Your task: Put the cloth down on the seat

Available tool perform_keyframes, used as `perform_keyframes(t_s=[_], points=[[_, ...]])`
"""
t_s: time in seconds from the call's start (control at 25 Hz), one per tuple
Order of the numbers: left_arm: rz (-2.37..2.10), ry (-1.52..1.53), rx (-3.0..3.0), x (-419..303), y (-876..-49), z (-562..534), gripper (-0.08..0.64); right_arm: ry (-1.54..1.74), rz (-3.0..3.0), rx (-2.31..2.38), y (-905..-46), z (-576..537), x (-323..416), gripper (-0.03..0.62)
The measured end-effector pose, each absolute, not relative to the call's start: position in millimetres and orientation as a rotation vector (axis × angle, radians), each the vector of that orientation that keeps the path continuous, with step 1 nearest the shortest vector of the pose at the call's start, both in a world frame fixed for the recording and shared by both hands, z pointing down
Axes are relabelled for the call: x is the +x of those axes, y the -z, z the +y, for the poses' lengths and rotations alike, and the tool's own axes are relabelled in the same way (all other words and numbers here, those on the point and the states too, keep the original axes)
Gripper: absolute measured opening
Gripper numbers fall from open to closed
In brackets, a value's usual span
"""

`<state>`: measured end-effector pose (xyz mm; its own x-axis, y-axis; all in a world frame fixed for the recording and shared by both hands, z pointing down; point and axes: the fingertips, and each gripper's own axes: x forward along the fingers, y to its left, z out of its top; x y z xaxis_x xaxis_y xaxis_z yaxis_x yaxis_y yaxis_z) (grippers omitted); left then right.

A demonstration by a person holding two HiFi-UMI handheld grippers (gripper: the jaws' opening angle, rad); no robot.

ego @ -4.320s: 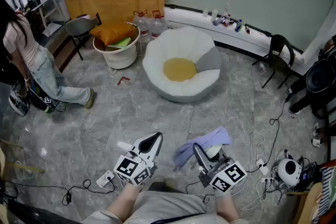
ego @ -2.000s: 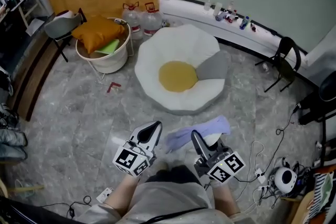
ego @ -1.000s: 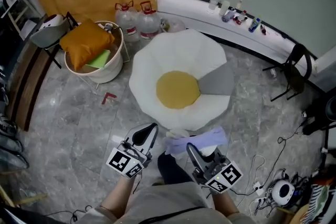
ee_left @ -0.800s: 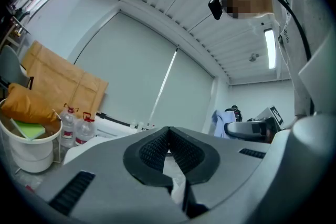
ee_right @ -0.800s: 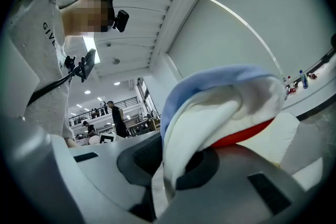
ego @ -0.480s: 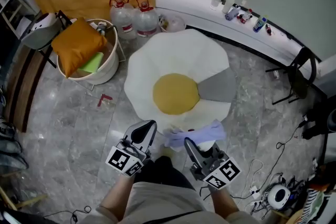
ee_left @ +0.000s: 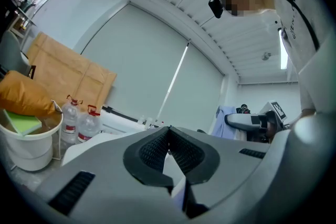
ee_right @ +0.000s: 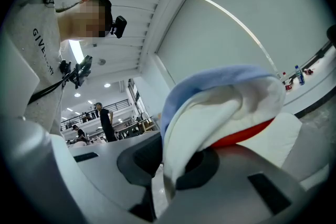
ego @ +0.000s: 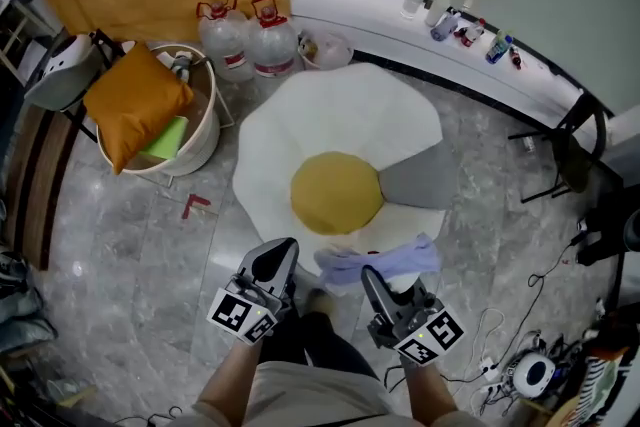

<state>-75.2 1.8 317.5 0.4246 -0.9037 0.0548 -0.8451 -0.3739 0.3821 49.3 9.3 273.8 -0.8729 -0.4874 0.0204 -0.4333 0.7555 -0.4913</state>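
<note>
Head view: the seat [ego: 340, 120], a white petal-shaped cushion with a yellow centre, lies straight ahead of both tools, its near edge just beyond their tips. The cloth [ego: 380, 262] hangs from the right tool [ego: 372, 283]. Its length runs crosswise toward the left tool [ego: 277, 260], over that near edge.

Left gripper view: the left tool [ee_left: 168, 134] is clenched, pads meeting, with nothing between them.

Right gripper view: the right tool [ee_right: 168, 165] is clamped on the cloth [ee_right: 220, 107], blue outside and white within. I judge a short forward reach would suffice.
</note>
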Motion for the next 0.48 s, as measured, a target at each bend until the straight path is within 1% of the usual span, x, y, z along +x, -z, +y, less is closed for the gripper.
perform_keyframes(t_s=[0.48], points=[[-1.371, 0.171, 2.369, -121.9, -360.2, -109.5, 0.013, 0.805, 2.751, -0.915, -311.0, -100.3, 5.9, 0.049]])
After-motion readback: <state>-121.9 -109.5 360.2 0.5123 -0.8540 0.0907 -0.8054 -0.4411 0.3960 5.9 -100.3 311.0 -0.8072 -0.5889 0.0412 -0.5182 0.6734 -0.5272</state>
